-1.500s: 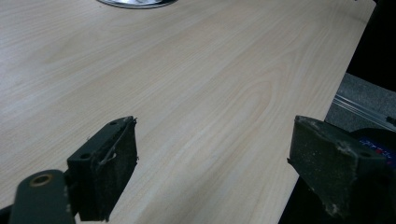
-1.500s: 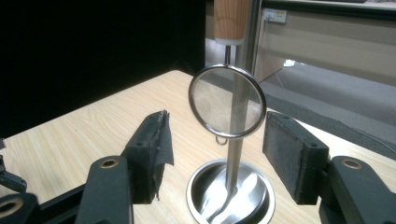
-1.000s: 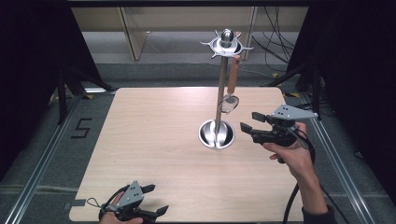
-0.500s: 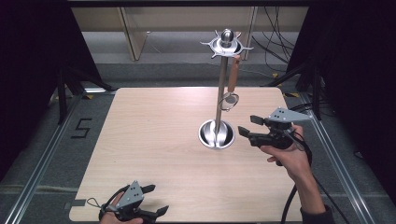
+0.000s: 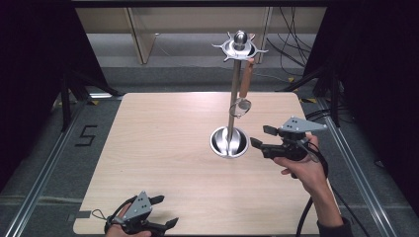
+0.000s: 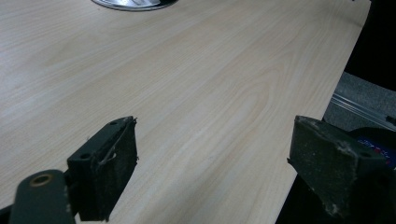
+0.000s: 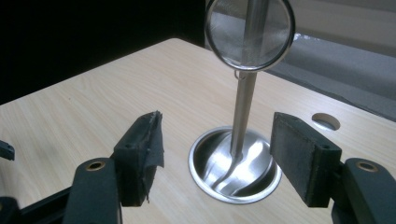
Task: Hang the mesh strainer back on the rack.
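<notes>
Right gripper view: right tongs [image 7: 212, 158] have just been opening, empty, facing stand [image 7: 238, 140]; left tongs [image 6: 215, 170] released

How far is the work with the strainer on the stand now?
The strainer already hangs from the stand. The right gripper sits beside the stand's base, jaws having just been opening with nothing between them. The left gripper rests open at the table's near edge. Nothing visibly remains.
</notes>
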Demonstrator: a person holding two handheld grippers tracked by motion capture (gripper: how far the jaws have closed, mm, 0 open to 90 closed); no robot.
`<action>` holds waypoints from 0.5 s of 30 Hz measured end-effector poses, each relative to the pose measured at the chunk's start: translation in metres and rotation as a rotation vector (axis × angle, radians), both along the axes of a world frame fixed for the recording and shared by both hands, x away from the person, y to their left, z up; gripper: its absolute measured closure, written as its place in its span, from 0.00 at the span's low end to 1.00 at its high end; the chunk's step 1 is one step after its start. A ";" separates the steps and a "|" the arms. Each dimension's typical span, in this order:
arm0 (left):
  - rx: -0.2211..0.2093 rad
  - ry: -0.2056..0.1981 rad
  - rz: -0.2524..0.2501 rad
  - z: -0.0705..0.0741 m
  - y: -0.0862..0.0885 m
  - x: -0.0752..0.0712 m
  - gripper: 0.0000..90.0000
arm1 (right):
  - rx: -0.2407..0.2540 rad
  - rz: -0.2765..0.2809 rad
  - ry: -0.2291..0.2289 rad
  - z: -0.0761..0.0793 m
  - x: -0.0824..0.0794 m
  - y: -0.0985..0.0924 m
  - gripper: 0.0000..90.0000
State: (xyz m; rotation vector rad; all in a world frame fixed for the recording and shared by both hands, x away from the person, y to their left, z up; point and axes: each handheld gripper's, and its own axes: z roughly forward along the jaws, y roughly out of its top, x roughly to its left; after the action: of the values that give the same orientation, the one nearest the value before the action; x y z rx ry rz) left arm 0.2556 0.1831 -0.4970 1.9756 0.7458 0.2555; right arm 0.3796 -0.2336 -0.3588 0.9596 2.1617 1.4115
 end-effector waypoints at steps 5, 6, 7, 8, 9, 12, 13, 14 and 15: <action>0.037 -0.003 -0.008 0.001 0.003 0.001 0.16 | -0.026 0.009 0.006 -0.004 -0.001 0.001 0.39; 0.038 -0.006 -0.010 0.001 0.003 0.001 0.16 | -0.026 0.007 0.001 -0.006 -0.001 0.001 0.38; 0.036 -0.008 -0.008 0.001 0.003 0.001 0.16 | -0.026 0.011 0.023 -0.006 -0.002 0.001 0.38; 0.036 -0.006 -0.008 0.001 0.003 0.001 0.16 | -0.034 0.015 0.013 -0.007 -0.001 0.000 0.38; 0.037 -0.005 -0.009 0.001 0.003 0.001 0.16 | -0.029 0.008 0.016 -0.008 -0.002 0.001 0.38; 0.037 -0.005 -0.009 0.001 0.003 0.001 0.16 | -0.034 0.003 0.010 -0.010 -0.003 0.000 0.38; 0.035 -0.005 -0.008 0.000 0.003 0.001 0.16 | -0.038 0.003 0.018 -0.011 -0.004 0.000 0.38; 0.033 -0.010 -0.003 0.000 0.002 0.001 0.16 | -0.034 0.002 0.011 -0.012 -0.004 0.001 0.37; 0.035 -0.010 -0.010 0.000 0.003 0.001 0.16 | -0.046 0.015 0.015 -0.013 -0.004 0.000 0.37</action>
State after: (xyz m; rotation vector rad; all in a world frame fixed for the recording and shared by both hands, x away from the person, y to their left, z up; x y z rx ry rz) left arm 0.2570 0.1857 -0.4966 2.0095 0.7298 0.2744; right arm 0.3757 -0.2334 -0.3717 0.9422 2.2067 1.3595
